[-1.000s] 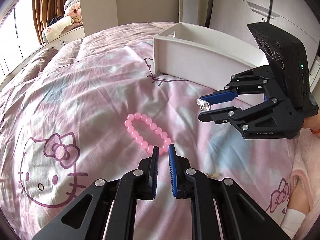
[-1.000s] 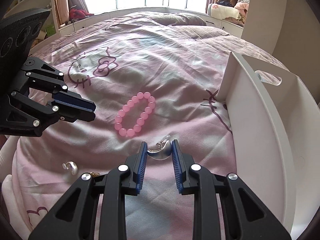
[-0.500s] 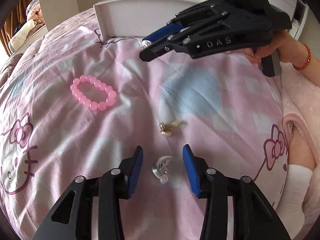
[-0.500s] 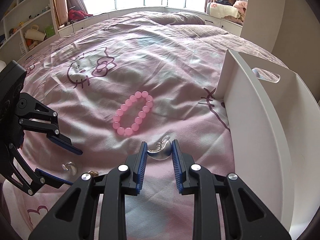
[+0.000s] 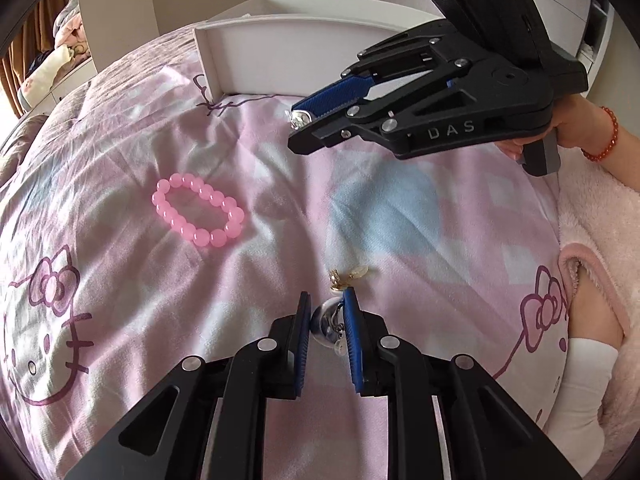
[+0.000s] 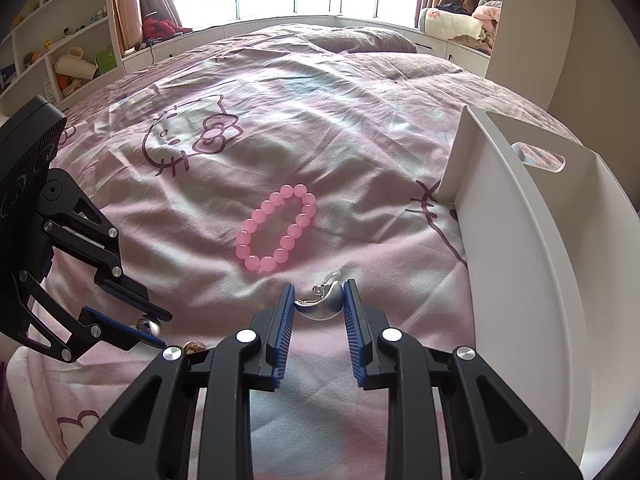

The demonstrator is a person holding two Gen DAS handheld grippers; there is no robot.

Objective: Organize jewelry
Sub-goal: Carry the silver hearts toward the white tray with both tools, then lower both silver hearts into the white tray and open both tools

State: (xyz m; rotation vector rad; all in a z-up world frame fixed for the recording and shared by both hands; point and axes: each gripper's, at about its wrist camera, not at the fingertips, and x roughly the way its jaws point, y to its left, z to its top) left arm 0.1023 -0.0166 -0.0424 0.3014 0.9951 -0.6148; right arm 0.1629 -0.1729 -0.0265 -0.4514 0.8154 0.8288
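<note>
My left gripper point(image 5: 327, 316) has just been closing around a silver clip earring point(image 5: 326, 326) lying on the bedspread, and its blue pads now pinch it. My right gripper point(image 6: 319, 304) is clamped on the matching silver earring point(image 6: 320, 305), held above the cover beside the white tray point(image 6: 520, 264). A small gold earring point(image 5: 346, 276) lies just beyond my left fingertips, and the pink bead bracelet point(image 5: 198, 210) rests well apart from it, toward the middle of the bed.

The risk, as I judge it, is the rounded, polished metal: my left pads catch it near their tips, so it could squirt out as I lift, or the clip could snag a fold of fabric and drag it up. The gold piece sits so close that a sideways nudge might bury it in a wrinkle.

The surface is a soft, creased pink quilt point(image 6: 280, 128) printed with cartoon cats, which gives under pressure. Beyond it stand a bright bay window, brown curtains and white shelves holding toys.
</note>
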